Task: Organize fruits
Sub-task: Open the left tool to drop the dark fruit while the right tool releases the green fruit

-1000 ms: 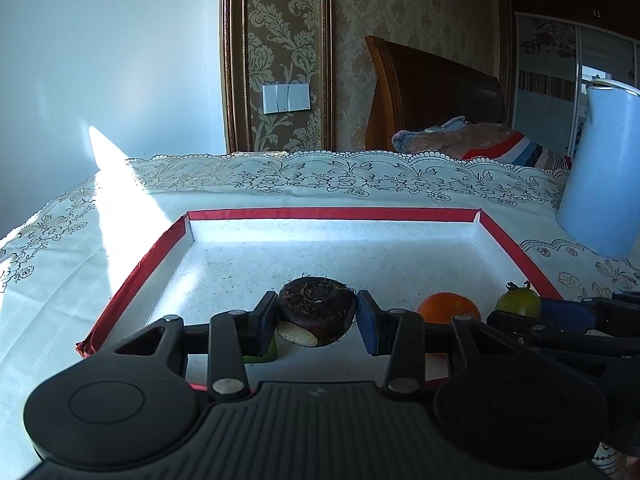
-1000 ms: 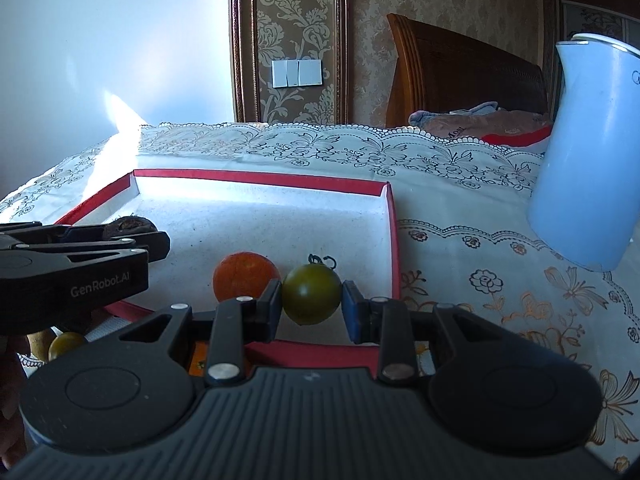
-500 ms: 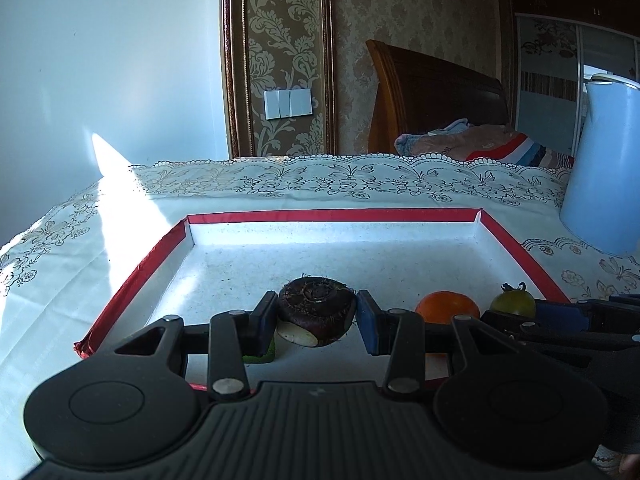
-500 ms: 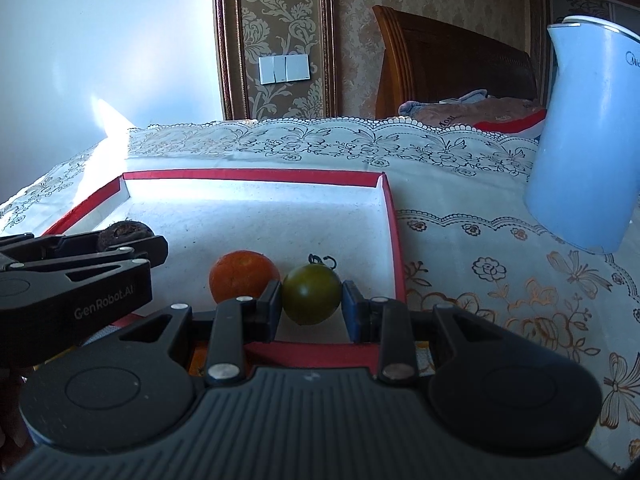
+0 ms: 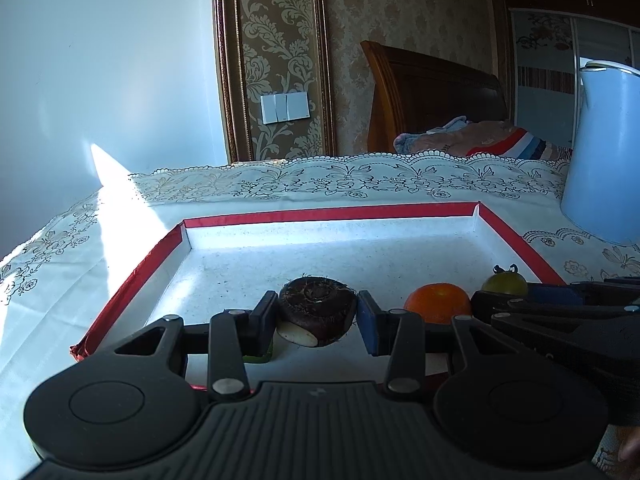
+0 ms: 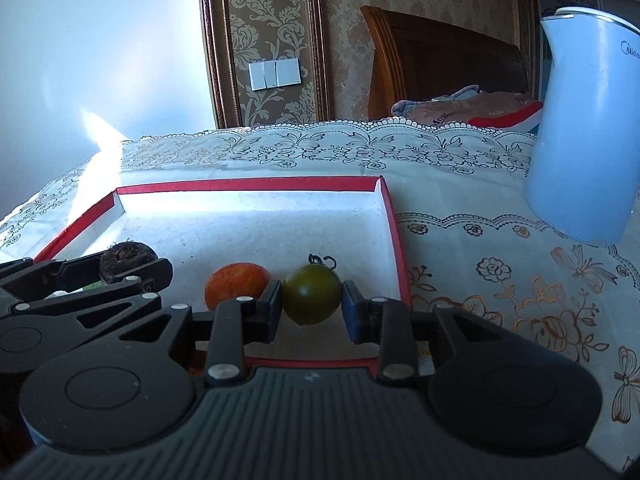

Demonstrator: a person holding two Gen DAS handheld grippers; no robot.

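Note:
A white tray with a red rim [image 5: 320,213] [image 6: 248,184] lies on the table. My left gripper [image 5: 318,320] is shut on a dark brown water chestnut [image 5: 316,308] just above the tray's near edge; it also shows in the right wrist view [image 6: 127,258]. My right gripper [image 6: 312,308] is shut on a dark green tomato [image 6: 312,294] over the tray's near right corner; its top shows in the left wrist view [image 5: 505,282]. An orange fruit [image 6: 236,282] [image 5: 438,302] lies in the tray just left of the tomato. A small green thing [image 5: 256,357] peeks out under my left finger.
A tall pale blue kettle [image 6: 588,128] [image 5: 604,152] stands on the lace tablecloth [image 6: 500,272] right of the tray. A wall and a wooden headboard [image 6: 440,60] are behind the table.
Both grippers, still holding their fruits, have tilted down a little over the tray. The grip on each is unchanged.

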